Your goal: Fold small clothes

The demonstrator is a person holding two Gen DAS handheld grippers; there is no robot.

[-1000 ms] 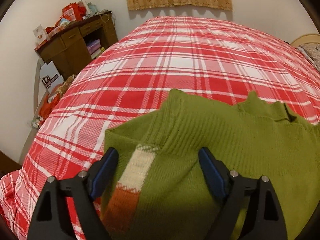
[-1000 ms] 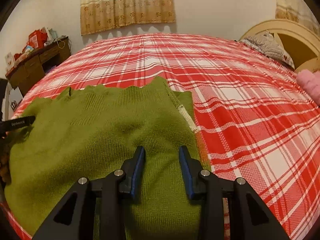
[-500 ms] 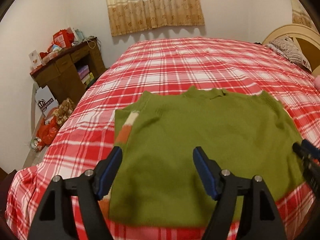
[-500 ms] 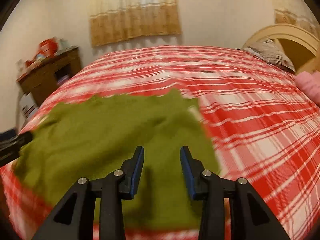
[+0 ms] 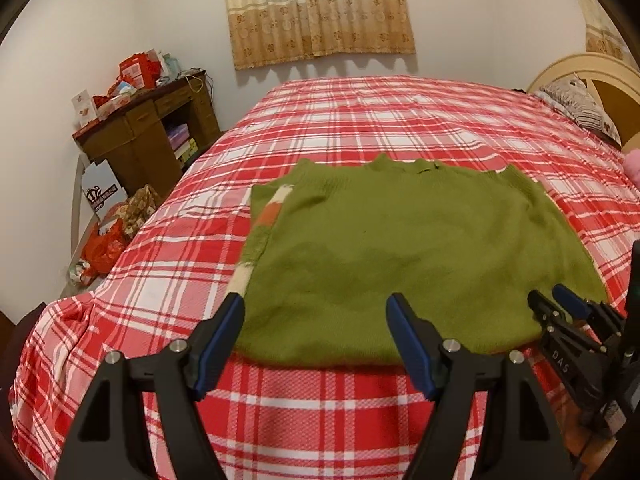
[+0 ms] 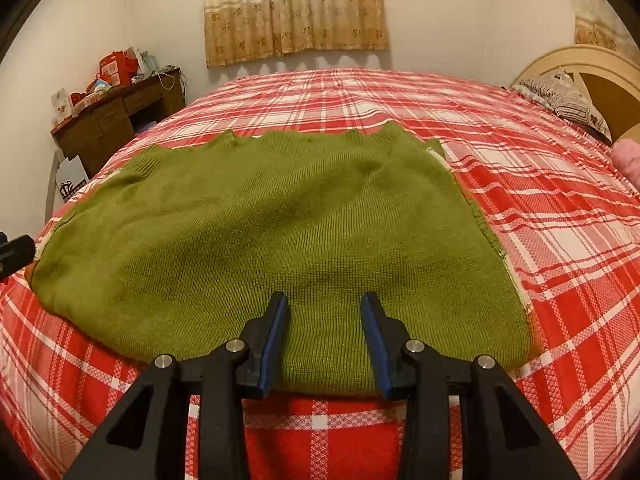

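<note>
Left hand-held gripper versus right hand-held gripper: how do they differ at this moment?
The left hand-held gripper has its jaws spread wide; the right hand-held gripper has a narrower gap. The left one sits at the green sweater's left near corner, beside the striped sleeve; the right one sits near the middle of the hem, toward its right side. Both are open, empty, and raised near the sweater's near edge.

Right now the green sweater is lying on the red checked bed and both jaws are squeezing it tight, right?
Not quite. The green sweater does lie on the red checked bed, but neither pair of jaws squeezes it. The right wrist view shows the right gripper open above the near edge, and the left wrist view shows the left gripper open too.
</note>
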